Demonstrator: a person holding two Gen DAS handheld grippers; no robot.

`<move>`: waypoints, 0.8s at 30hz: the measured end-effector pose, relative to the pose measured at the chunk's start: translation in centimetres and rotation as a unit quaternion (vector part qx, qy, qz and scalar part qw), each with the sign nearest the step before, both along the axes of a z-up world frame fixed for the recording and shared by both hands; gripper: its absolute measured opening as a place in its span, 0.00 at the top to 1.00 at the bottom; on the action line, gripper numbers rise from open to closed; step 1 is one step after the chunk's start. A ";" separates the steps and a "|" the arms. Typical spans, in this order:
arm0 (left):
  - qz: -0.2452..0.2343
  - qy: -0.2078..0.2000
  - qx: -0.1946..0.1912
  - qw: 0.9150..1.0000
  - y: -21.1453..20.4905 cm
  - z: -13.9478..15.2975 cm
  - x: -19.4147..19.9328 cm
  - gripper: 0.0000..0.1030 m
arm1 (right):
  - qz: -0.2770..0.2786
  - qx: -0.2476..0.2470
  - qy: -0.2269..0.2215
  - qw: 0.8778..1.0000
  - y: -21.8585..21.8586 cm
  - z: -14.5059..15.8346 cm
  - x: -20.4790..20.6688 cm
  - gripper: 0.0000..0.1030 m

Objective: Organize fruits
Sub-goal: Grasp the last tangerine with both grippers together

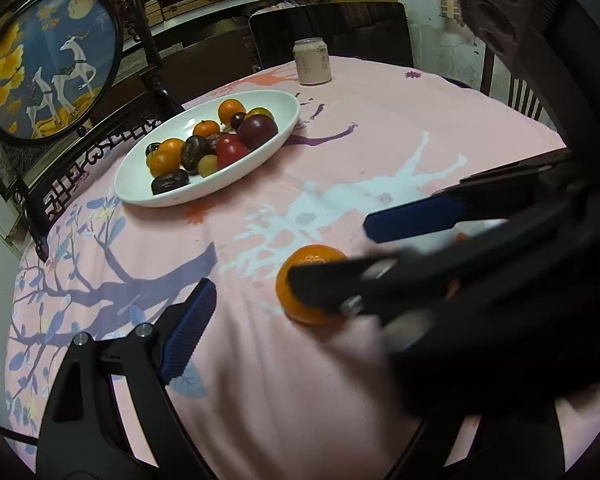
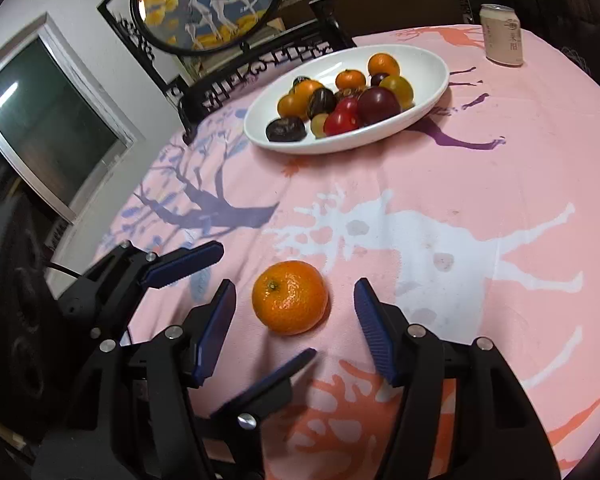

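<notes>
A single mandarin (image 2: 290, 298) lies on the pink tablecloth near the front of the table. My right gripper (image 2: 295, 284) is open, with a blue pad on each side of the fruit and a clear gap to both. My left gripper (image 2: 266, 302) comes in from the left, open wide and rolled, and its fingers cross the right gripper's left finger. In the left wrist view the mandarin (image 1: 312, 292) is partly covered by the right gripper (image 1: 329, 250). Only one finger of the left gripper (image 1: 300, 304) shows there. A white oval plate (image 2: 340, 148) farther back holds several fruits.
The plate (image 1: 204, 196) sits at the back left of the table. A pale drinks can (image 1: 313, 62) stands behind it. A round deer screen in a dark carved stand (image 1: 48, 68) borders the table's left edge. A dark chair (image 1: 332, 28) stands behind the table.
</notes>
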State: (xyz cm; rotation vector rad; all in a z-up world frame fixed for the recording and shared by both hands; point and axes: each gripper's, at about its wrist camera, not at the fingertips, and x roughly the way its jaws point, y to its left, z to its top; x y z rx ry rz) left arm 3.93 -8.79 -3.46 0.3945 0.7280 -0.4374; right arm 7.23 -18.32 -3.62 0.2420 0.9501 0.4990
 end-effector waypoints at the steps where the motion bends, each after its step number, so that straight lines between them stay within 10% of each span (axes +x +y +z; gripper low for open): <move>1: 0.000 0.002 -0.003 1.000 0.0 0.0 0.1 0.14 | 0.002 -0.002 0.002 1.000 0.1 -0.2 0.0 0.40; 9: 0.007 0.017 -0.011 1.000 -0.2 -0.5 0.7 0.19 | 0.015 -0.013 0.007 1.000 1.1 -1.3 0.2 0.49; 14: -0.004 0.038 -0.019 0.999 -0.3 -0.9 1.2 0.55 | 0.015 -0.004 0.006 1.000 0.9 -1.4 0.1 0.53; 24: -0.005 0.037 -0.020 0.999 -0.4 -0.8 1.1 0.55 | 0.014 0.004 0.000 1.000 0.9 -1.3 -0.2 0.56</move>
